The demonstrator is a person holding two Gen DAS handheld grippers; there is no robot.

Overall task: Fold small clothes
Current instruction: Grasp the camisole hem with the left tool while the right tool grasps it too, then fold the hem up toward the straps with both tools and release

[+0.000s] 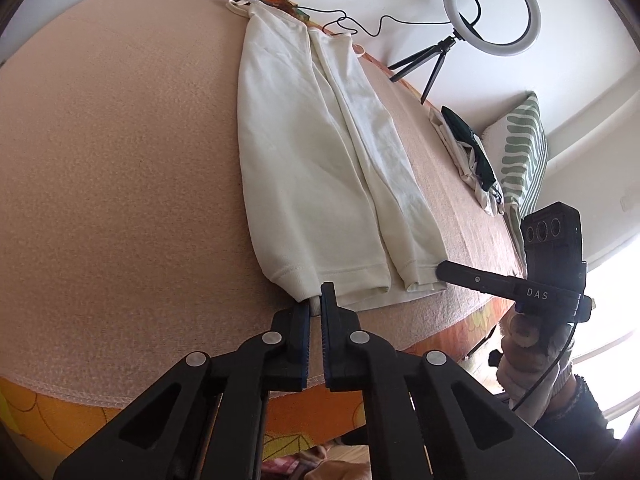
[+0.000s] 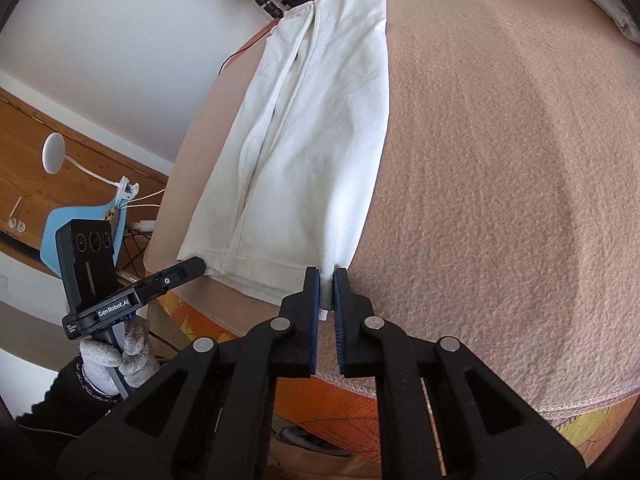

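A white garment (image 1: 320, 152) lies lengthwise on the pink blanket (image 1: 120, 160), its long sides folded in. My left gripper (image 1: 316, 300) is shut on the garment's near left hem corner. My right gripper (image 2: 327, 292) is shut on the near right hem corner of the same garment (image 2: 312, 120). In the left wrist view the right gripper (image 1: 444, 270) shows at the hem's right corner. In the right wrist view the left gripper (image 2: 198, 266) shows at the hem's left corner. Both hold the hem at the blanket's near edge.
A ring light on a tripod (image 1: 492, 8) stands at the far right. A pile of dark and white clothes (image 1: 472, 156) and a striped pillow (image 1: 520, 152) lie at the right. An orange patterned sheet (image 2: 352, 404) shows below the blanket (image 2: 500, 160). A blue chair (image 2: 80, 224) stands left.
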